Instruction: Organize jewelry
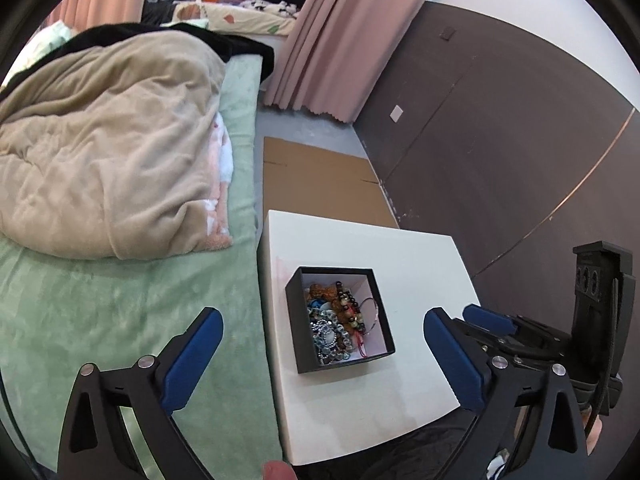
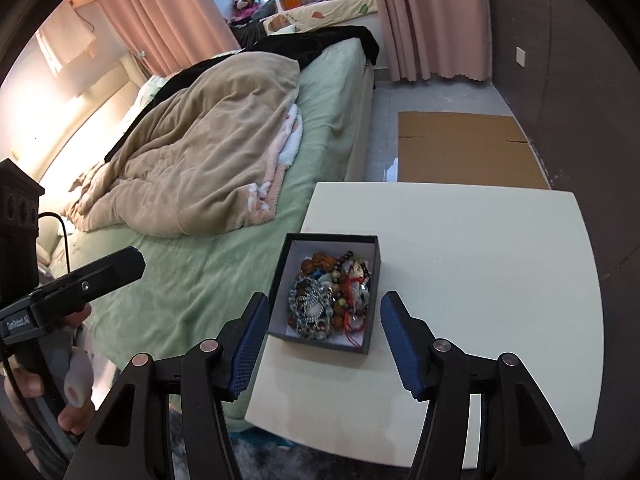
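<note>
Black jewelry box (image 2: 326, 292), seemingly lengthwise toward tongs (image 2: 324, 344)

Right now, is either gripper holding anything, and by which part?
Nothing is held. The left gripper and right gripper are both open and empty, and the jewelry lies in the black box on the white table.

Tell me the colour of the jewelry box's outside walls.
Black; the jewelry box shows best in the right wrist view.
</note>
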The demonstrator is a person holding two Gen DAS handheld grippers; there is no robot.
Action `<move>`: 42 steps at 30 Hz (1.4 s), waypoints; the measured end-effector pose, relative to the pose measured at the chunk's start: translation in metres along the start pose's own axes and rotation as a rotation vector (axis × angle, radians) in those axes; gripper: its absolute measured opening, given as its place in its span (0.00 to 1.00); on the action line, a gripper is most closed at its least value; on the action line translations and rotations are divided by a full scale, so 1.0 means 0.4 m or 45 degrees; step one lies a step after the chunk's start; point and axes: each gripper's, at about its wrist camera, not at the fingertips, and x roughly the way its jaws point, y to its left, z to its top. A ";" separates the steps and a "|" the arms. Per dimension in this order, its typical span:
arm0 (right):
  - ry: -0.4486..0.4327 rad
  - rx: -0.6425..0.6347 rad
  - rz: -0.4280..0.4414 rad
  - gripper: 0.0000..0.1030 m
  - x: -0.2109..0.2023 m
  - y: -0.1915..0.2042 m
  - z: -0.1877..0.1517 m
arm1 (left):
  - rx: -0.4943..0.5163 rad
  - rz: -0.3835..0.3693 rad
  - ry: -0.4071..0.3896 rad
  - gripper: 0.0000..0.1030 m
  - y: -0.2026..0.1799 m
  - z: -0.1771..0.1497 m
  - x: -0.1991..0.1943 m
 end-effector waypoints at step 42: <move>-0.344 0.201 -0.156 0.99 -0.446 -0.136 -0.336 | 0.341 0.169 -0.174 0.99 -0.323 -0.270 -0.213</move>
